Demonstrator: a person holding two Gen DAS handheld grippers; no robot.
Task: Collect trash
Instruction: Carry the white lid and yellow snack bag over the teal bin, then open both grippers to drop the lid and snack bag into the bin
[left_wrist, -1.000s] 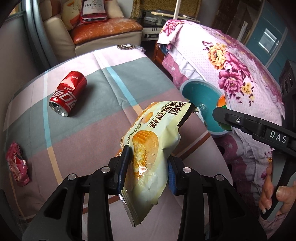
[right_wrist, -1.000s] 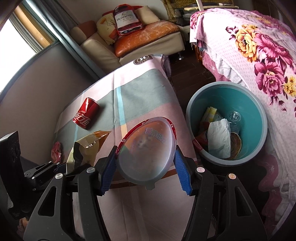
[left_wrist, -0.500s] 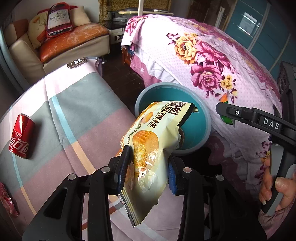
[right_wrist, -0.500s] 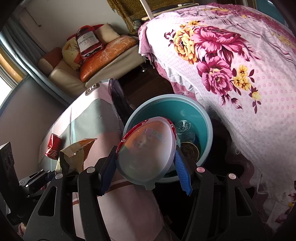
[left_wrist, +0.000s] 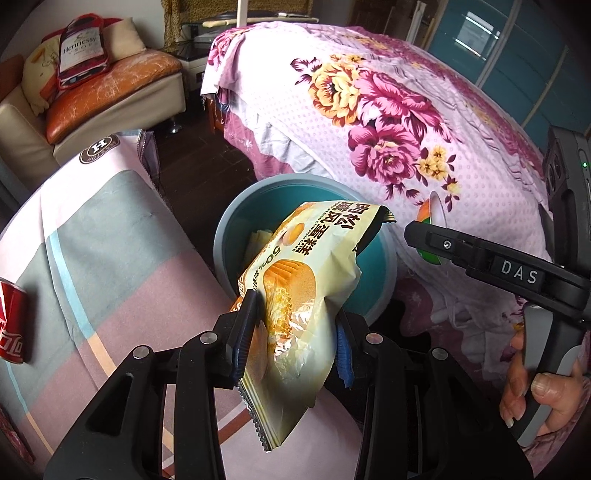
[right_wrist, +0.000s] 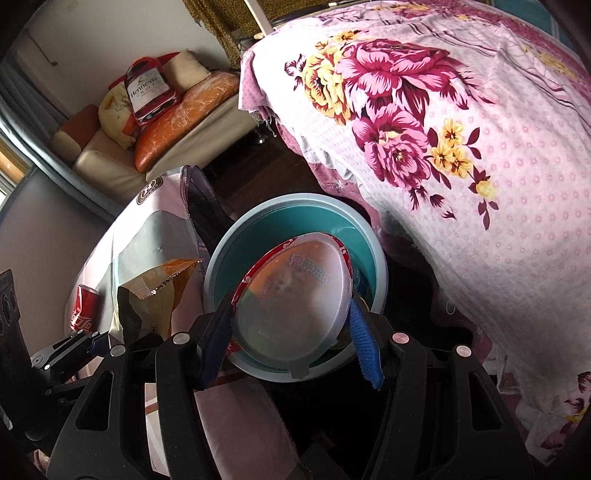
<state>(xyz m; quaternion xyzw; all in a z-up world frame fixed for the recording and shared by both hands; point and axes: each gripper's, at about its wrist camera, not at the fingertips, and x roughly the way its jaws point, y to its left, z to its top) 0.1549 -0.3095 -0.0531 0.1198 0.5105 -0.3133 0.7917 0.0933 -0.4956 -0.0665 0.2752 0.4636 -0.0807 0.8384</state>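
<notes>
- Beside the bed with the pink floral bedspread (left_wrist: 388, 110), one round teal plastic bin (left_wrist: 376, 280) stands on the dark floor, between the bed and the table under the striped pink-and-grey cloth (left_wrist: 110, 251).
- One cream-yellow cake snack wrapper (left_wrist: 299, 295) is clamped between the blue pads of the left gripper (left_wrist: 291, 332); its torn top end hangs over the bin's opening.
- One round instant-noodle bowl with a red rim and a translucent plastic lid (right_wrist: 295, 295) is squeezed by its sides between the two blue pads of the right gripper (right_wrist: 291, 332); in the right wrist view it sits in front of the bin's mouth.
- Two grippers show in all, each holding one piece of trash, side by side near the bin.
- One hand (left_wrist: 532, 384) grips the handle of the right gripper at the right edge of the left wrist view.
- One red cola can (left_wrist: 11, 325) lies on its side on the cloth, well apart from the bin.
- A sliver of one red wrapper (left_wrist: 14, 439) shows at the lower left edge of the table; what it is cannot be told.
- Inside the bin a pale yellowish piece of trash (left_wrist: 258, 240) is visible; the rest is hidden.
- One beige sofa (left_wrist: 103, 107) stands behind, with one orange cushion (left_wrist: 110, 81) and one bottle-shaped cushion (left_wrist: 81, 51) on it.
</notes>
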